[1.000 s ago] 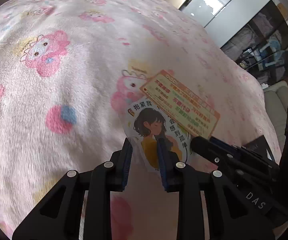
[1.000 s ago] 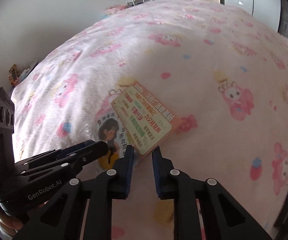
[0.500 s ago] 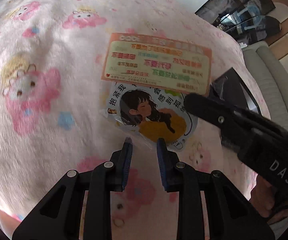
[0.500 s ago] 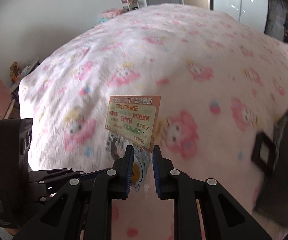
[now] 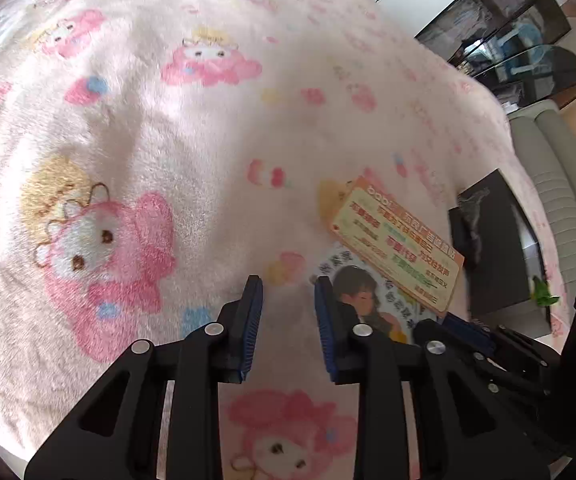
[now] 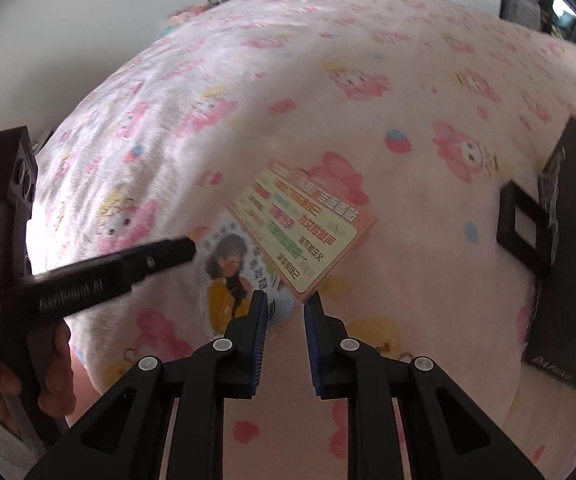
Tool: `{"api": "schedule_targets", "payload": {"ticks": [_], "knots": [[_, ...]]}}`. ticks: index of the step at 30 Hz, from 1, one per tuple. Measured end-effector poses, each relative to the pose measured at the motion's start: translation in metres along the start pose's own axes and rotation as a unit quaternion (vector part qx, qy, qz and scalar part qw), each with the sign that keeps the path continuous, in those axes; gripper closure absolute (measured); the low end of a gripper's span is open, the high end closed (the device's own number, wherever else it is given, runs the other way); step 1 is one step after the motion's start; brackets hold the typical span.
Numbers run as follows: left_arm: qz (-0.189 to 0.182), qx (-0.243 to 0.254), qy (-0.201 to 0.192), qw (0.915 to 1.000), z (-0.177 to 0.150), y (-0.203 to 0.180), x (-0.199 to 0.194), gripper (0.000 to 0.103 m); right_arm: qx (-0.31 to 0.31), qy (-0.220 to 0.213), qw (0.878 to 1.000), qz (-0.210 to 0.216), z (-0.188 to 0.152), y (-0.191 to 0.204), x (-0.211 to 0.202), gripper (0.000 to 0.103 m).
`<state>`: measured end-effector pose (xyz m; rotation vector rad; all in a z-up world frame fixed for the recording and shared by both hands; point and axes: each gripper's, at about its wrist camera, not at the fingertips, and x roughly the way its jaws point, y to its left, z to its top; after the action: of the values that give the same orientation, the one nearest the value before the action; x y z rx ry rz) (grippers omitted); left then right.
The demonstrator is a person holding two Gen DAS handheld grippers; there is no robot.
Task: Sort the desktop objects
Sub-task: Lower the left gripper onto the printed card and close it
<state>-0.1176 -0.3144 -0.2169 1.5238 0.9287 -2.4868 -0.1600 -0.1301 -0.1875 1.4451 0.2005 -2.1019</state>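
An orange card with coloured text (image 5: 398,252) (image 6: 304,224) lies on the pink blanket, overlapping a sticker sheet with a dark-haired girl (image 5: 362,292) (image 6: 234,272). My left gripper (image 5: 288,296) is open and empty, just left of the girl sheet; it shows in the right wrist view (image 6: 172,250) by the sheet's left edge. My right gripper (image 6: 286,304) is open and empty, its tips at the near corner of the orange card; it shows at the lower right of the left wrist view (image 5: 460,328).
The pink cartoon-print blanket (image 5: 168,140) (image 6: 328,92) covers the whole surface. A black box (image 5: 492,248) (image 6: 568,240) lies to the right of the cards, with a small black frame (image 6: 522,224) beside it. A grey sofa (image 5: 556,168) stands beyond the edge.
Both grippers and their views have swung. The left gripper has shifted left of the girl sheet. The orange card, lifted by the right gripper half a second ago, now lies flat, released.
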Motion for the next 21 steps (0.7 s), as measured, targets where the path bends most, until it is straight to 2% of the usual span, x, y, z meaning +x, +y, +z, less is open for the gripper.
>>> {"api": "schedule_targets", "payload": {"ticks": [3,4,7,11,13,16,18,21], "knots": [[0.002,-0.004,-0.002,1.0,0.002,-0.001,0.011,0.066,0.018,0.016,1.0,-0.016,0.001,-0.013,0.012,0.081],[0.002,-0.007,-0.003,1.0,0.003,-0.001,0.015,0.065,0.023,0.025,0.999,-0.025,0.002,-0.016,0.017,0.078],[0.006,0.005,-0.002,1.0,0.005,-0.007,0.021,0.065,0.034,0.044,0.998,-0.016,-0.001,-0.02,0.03,0.077],[0.008,0.041,0.006,0.9991,0.001,-0.023,0.022,0.074,0.033,0.036,0.999,0.015,-0.004,-0.015,0.028,0.077],[-0.004,0.055,0.016,0.9984,-0.007,-0.031,0.014,0.075,0.041,0.026,0.998,0.032,-0.004,-0.016,0.023,0.077],[-0.021,0.076,0.032,0.9963,-0.023,-0.047,0.005,0.081,0.045,0.004,0.998,0.035,0.0,-0.019,0.011,0.077],[-0.027,0.085,0.037,0.9953,-0.03,-0.053,-0.001,0.08,0.048,-0.003,0.998,0.027,0.001,-0.023,0.005,0.077],[-0.02,0.07,0.031,0.9969,-0.027,-0.047,-0.001,0.08,0.058,0.004,0.998,0.022,-0.003,-0.032,0.006,0.077]]}}
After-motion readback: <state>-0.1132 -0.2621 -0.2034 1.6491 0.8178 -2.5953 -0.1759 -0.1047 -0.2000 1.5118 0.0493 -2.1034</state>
